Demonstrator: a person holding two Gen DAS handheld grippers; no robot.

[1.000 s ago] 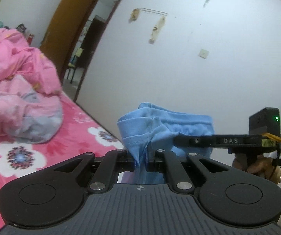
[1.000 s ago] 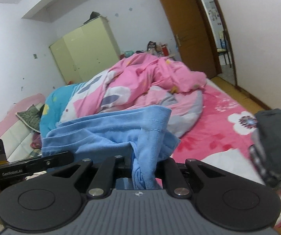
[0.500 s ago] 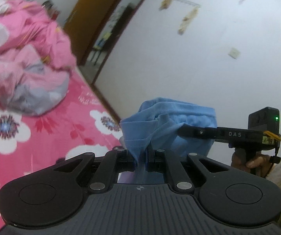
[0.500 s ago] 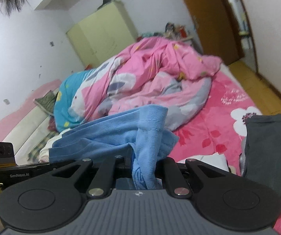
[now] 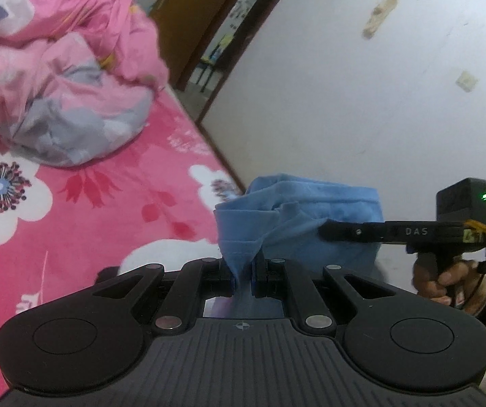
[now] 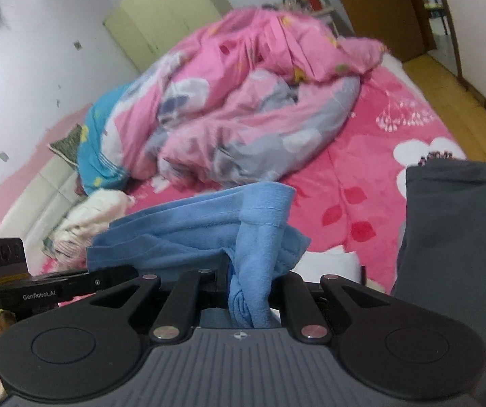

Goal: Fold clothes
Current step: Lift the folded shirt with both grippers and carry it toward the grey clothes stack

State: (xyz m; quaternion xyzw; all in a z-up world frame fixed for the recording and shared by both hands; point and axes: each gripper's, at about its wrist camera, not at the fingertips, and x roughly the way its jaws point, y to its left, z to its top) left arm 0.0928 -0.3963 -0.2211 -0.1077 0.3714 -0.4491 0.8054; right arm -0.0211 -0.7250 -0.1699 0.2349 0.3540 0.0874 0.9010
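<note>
Both the left gripper and right gripper pinch bunched edges of the blue shirt, slung between them above the bed, and it could land creased with the grey garment close at three o'clock

Ahead of both grippers the pink flowered bedsheet lies bare and passable, hemmed by the heaped pink quilt at its far end, a dark grey garment close on the right and a cream cloth pile on the left.
</note>
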